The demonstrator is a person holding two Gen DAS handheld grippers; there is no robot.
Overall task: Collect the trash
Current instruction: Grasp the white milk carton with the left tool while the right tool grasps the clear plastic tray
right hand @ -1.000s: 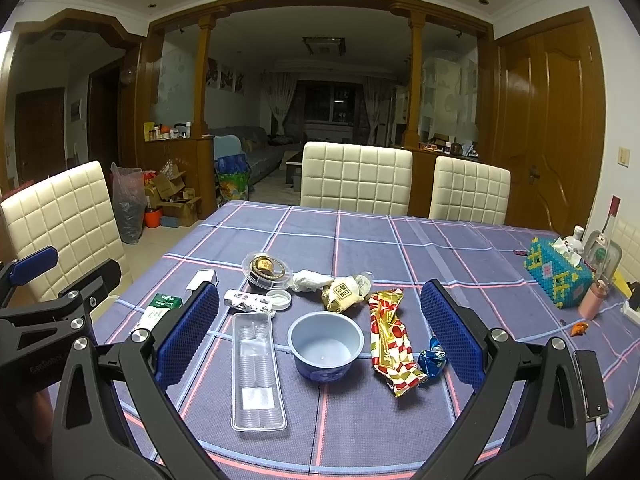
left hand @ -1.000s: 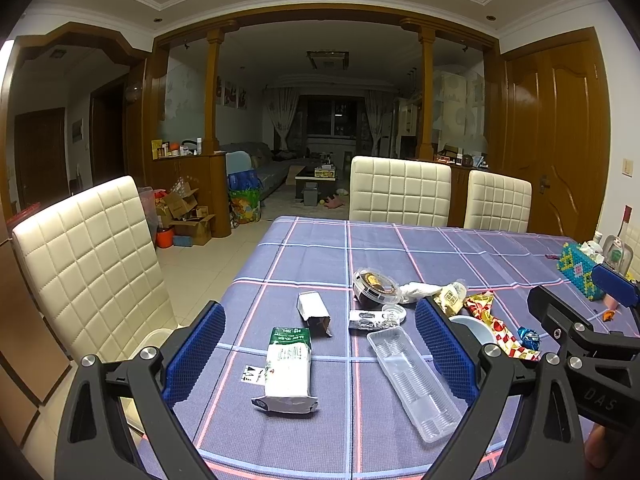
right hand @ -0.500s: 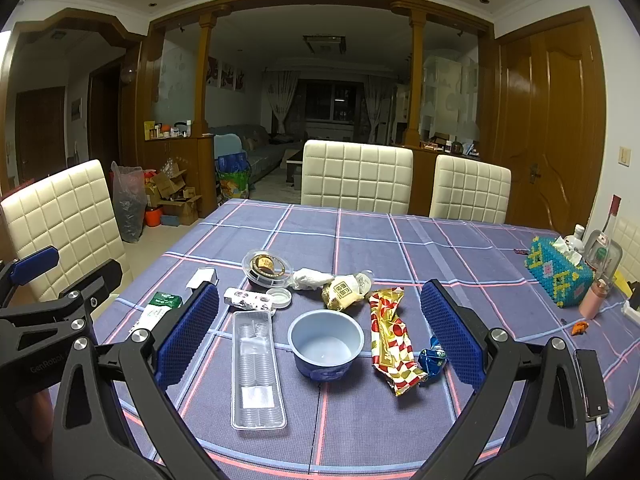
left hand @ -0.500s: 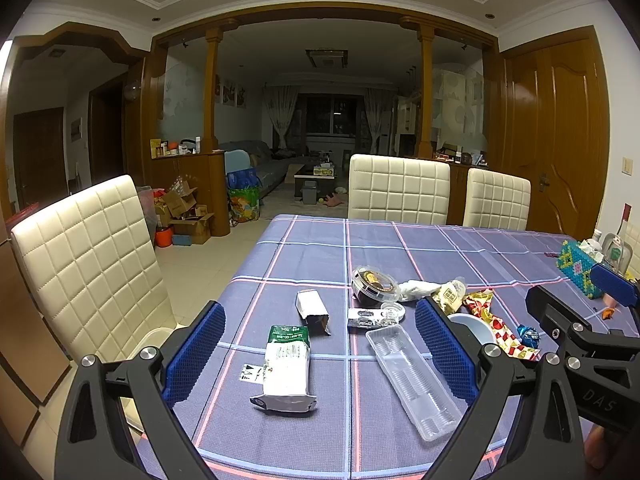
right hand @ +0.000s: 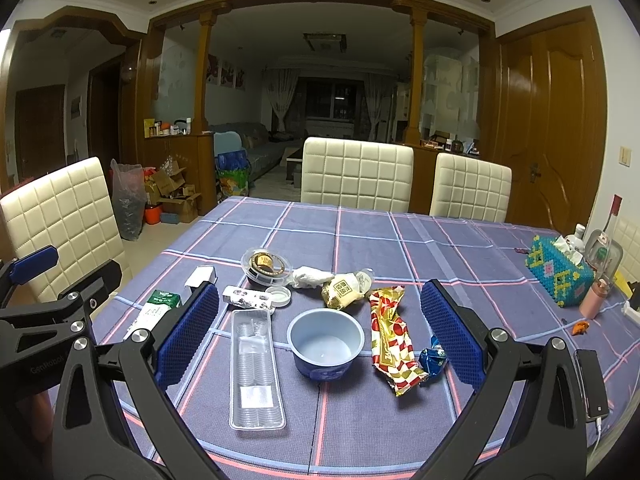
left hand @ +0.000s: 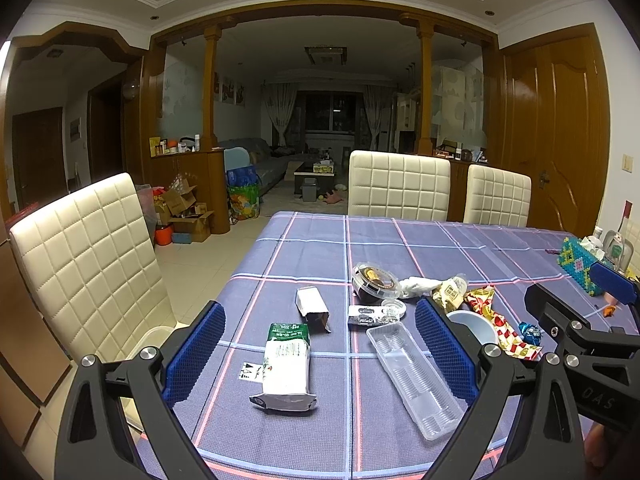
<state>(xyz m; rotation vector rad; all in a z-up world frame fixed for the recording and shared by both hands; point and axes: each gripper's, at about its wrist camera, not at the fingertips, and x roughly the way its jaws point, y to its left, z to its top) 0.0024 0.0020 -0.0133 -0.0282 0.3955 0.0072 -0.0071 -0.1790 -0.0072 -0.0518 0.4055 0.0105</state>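
Nothing moved, both claws spread, glossy crinkled wrapper (right hand: 394, 340), ribbed clear tray (right hand: 256, 364)

blue bowl (left hand: 474, 322) half hidden behind gripper finger, milk carton (right hand: 154, 310) partly covered, phone (right hand: 592, 384) edge-cropped

Bowl (right hand: 326, 342) stands on the worktop (right hand: 400, 248). Plastic tray (right hand: 256, 364) lies just left of the bowl; snack wrapper (right hand: 394, 340) just right. Round lidded container (right hand: 266, 266) sits behind the bowl; milk carton (left hand: 288, 360) lies well left.
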